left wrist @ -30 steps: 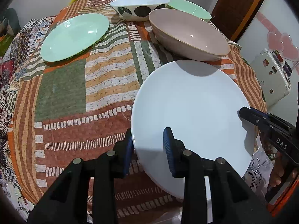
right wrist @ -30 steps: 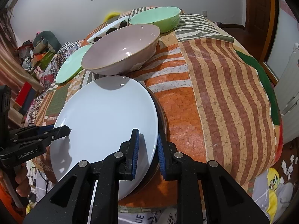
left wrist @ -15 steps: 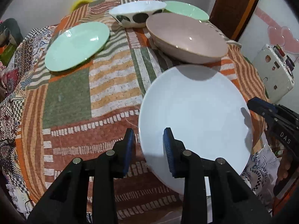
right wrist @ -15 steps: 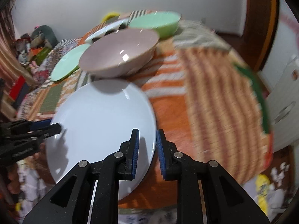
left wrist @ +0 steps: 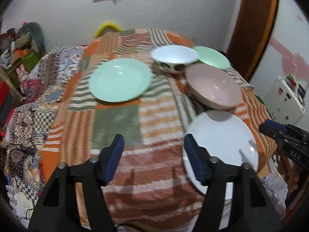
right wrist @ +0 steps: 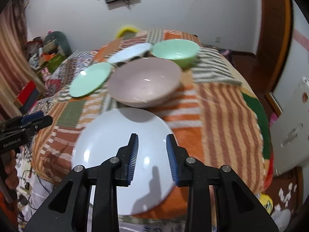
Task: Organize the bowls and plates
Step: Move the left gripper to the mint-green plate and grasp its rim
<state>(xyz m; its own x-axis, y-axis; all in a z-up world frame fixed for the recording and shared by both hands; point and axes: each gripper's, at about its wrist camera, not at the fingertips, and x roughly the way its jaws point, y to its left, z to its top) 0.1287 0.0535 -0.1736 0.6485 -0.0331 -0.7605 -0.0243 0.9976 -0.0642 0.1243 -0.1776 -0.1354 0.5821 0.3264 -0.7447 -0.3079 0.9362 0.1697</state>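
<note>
A large white plate [left wrist: 222, 141] lies on the patchwork-covered table near its front edge; it also shows in the right wrist view [right wrist: 123, 147]. My left gripper [left wrist: 152, 154] is open and empty, raised to the left of the plate. My right gripper [right wrist: 151, 154] is open and empty, raised over the plate's near part. Behind the plate stand a pink bowl [left wrist: 213, 86] [right wrist: 144, 81], a white spotted bowl [left wrist: 173, 58] [right wrist: 129, 53] and a green bowl [left wrist: 211, 57] [right wrist: 175, 51]. A green plate [left wrist: 119, 82] [right wrist: 89, 79] lies at the left.
The round table [left wrist: 115, 119] has a striped cloth that hangs over its edges. A wooden door frame [left wrist: 253, 25] stands at the right. Clutter and boxes [right wrist: 48, 54] sit on the left by the wall. A white cabinet [right wrist: 291, 127] stands on the right.
Both grippers have opened, let go of the white plate and pulled up and back. The plate now rests on the table. The left gripper moved left of it.
</note>
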